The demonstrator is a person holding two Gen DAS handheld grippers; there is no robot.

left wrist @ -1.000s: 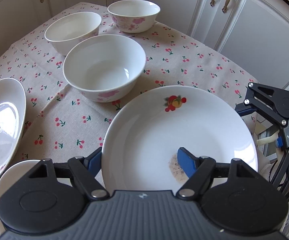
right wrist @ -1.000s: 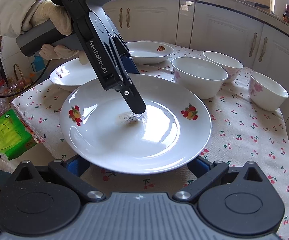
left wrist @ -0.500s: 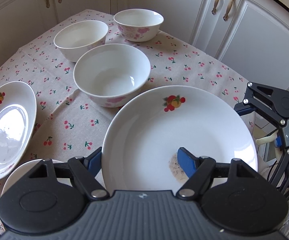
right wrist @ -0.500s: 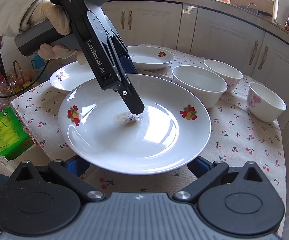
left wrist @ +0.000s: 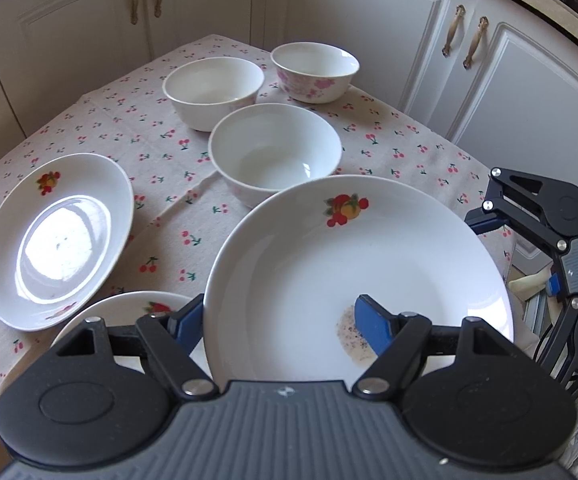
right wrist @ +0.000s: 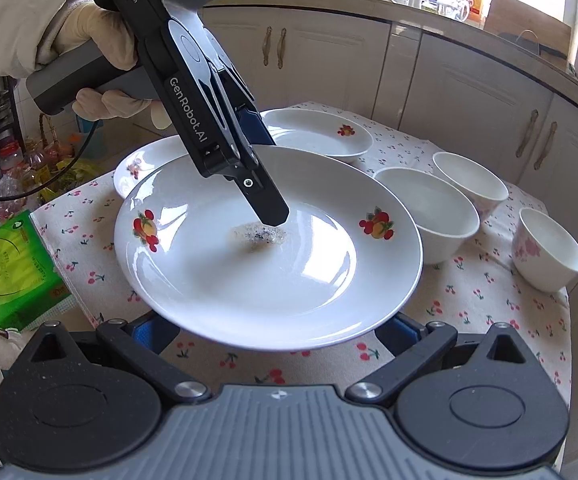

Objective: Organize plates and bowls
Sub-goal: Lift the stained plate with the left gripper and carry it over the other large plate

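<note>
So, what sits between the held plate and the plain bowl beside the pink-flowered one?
Another white bowl, just behind the held plate; both wrist views show it.

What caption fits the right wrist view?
Left gripper clamps a fruit-print plate above the cherry tablecloth.

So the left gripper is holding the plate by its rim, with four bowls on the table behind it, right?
Not quite: three bowls, not four, as the left wrist view shows. The left gripper does hold the plate by its rim.
</note>
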